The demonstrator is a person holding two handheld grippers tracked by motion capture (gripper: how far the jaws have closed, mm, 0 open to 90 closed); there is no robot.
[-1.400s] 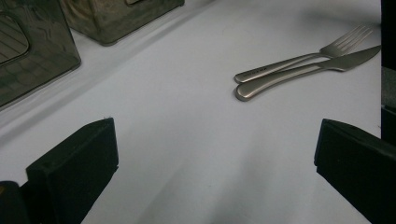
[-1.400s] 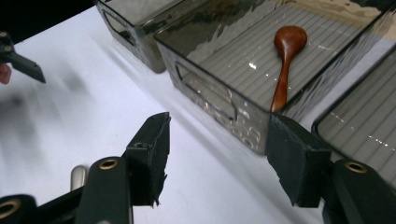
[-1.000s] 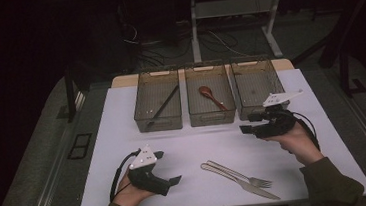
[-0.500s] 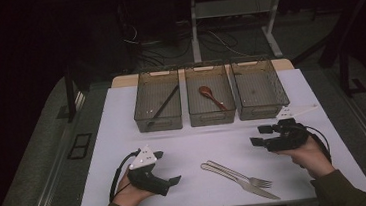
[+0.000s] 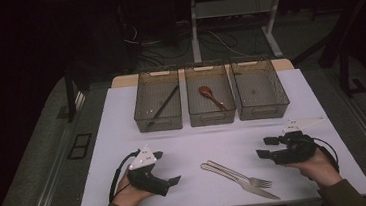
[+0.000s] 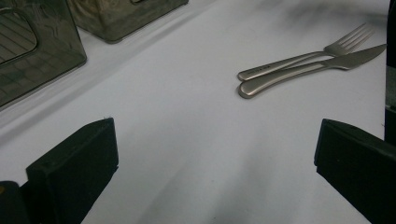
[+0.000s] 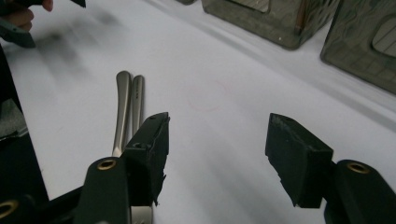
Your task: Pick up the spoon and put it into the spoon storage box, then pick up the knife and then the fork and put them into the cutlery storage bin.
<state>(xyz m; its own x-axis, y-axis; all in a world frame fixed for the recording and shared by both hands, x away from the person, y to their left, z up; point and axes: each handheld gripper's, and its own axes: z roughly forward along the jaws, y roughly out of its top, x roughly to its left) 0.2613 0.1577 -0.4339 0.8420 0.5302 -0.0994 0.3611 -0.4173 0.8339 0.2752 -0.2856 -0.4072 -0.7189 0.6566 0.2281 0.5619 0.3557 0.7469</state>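
Cutlery waiting on the bench — both grippers empty.

Left gripper [image 5: 170, 183] rests low with jaws spread wide; the fork [image 5: 242, 175] and knife [image 5: 248, 185] lie side by side, touching, between the two grippers; right gripper [image 5: 264, 148] hovers near their tips, jaws apart. Behind stand three bins — chopstick [image 5: 163, 104], spoon [image 5: 211, 96], and an empty bin [image 5: 260, 88]. Likely a sorting step: next calls for closing on one handle.

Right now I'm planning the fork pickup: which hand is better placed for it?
Right, probably. Its open tongs point toward the fork, whose tines lie on that side. The left tongs are open too, nearer the handle end.
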